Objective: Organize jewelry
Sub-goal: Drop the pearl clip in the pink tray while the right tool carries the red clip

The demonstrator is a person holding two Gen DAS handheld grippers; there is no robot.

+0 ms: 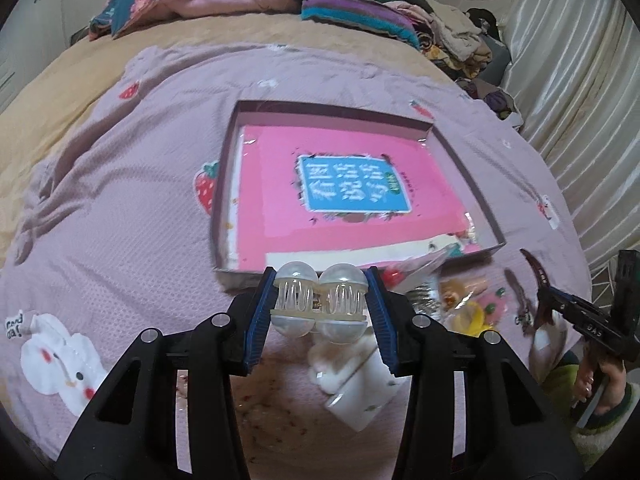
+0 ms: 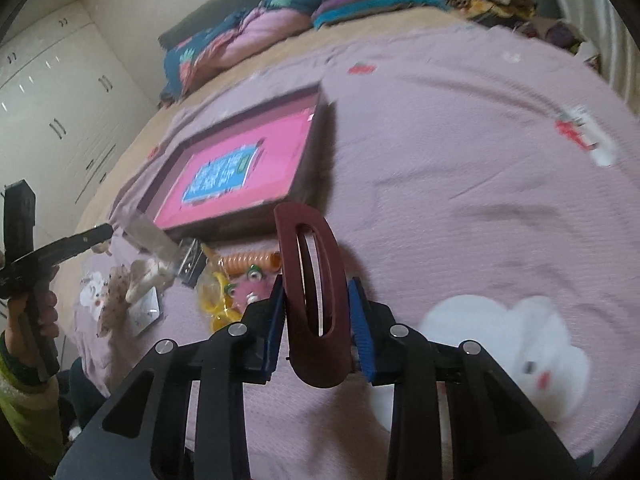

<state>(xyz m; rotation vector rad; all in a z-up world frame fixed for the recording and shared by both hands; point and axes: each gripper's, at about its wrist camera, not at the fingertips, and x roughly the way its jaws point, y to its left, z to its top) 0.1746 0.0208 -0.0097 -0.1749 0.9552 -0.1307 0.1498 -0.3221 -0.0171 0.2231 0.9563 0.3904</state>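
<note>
My left gripper (image 1: 320, 300) is shut on a clear plastic hair claw (image 1: 320, 304) with round domed ends, held above the bed just in front of the shallow box (image 1: 460, 160). The box holds a pink book (image 1: 340, 188). My right gripper (image 2: 316, 312) is shut on a dark maroon hair claw (image 2: 316, 296), held upright above the pink blanket. The right gripper also shows at the right edge of the left wrist view (image 1: 544, 300). A pile of small accessories (image 2: 236, 284) lies in front of the box: an orange spiral hair tie (image 2: 248, 260), yellow and pink pieces.
A white box (image 1: 360, 396) lies under the left gripper. The pink blanket (image 1: 120, 220) has rabbit and strawberry patches. Pillows and folded clothes (image 1: 360, 12) are stacked at the bed's far end. White wardrobes (image 2: 52, 112) stand to the left, a curtain (image 1: 580, 80) to the right.
</note>
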